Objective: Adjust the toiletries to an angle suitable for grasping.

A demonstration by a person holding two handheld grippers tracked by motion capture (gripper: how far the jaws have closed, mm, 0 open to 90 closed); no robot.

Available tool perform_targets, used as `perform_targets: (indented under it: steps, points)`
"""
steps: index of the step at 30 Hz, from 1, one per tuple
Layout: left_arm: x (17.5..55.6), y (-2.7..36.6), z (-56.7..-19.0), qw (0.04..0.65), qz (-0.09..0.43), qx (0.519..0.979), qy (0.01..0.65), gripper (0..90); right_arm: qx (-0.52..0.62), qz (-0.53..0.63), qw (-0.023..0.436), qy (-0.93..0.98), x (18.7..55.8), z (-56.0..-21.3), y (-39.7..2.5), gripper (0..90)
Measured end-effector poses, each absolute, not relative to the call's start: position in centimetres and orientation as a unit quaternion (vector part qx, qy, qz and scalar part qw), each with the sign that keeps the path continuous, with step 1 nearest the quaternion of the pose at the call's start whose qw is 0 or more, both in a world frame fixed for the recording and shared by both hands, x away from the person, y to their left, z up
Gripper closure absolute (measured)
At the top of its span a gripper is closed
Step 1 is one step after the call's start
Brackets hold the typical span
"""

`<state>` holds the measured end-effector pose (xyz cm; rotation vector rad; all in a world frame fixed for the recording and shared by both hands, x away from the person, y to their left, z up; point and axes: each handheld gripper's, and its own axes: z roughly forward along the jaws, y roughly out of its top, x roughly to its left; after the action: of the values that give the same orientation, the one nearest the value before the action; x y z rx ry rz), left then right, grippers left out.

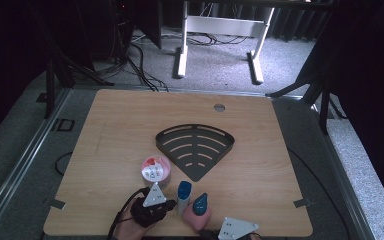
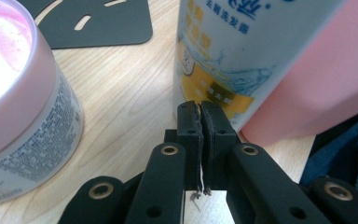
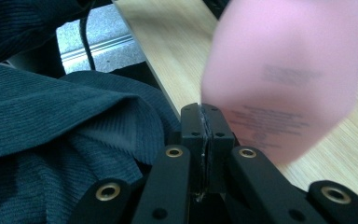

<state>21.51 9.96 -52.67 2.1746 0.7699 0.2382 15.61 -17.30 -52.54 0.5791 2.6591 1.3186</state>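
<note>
Near the table's front edge stand a white bottle (image 1: 184, 194) with a blue cap and a pink bottle (image 1: 198, 212) with a teal cap. A pink jar (image 1: 155, 169) sits just left of them. My left gripper (image 1: 167, 204) is beside the white bottle. In the left gripper view my left gripper (image 2: 200, 111) is shut and empty, its tips just short of the white bottle (image 2: 228, 51), with the jar (image 2: 23, 107) at left. My right gripper (image 1: 215, 231) is at the front edge. In the right gripper view, my right gripper (image 3: 204, 113) is shut on nothing, close to the blurred pink bottle (image 3: 284, 74).
A black fan-shaped slotted shelf (image 1: 195, 147) lies flat at the table's middle. A small round hole (image 1: 219, 107) is near the far edge. A dark knitted sleeve (image 3: 51, 135) hangs left of the right gripper. Beyond the table is carpet with a desk frame (image 1: 220, 30).
</note>
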Motion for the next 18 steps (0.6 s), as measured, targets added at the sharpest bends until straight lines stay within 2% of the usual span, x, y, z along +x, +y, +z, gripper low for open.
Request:
perform_targets:
  steps: [18]
  points:
    - [24.7, 7.1, -52.8, 0.399, 0.104, 0.859, 0.303, 82.6, 0.201, 0.436, 0.072, 0.875, 16.6, -52.5, -16.8, 89.1]
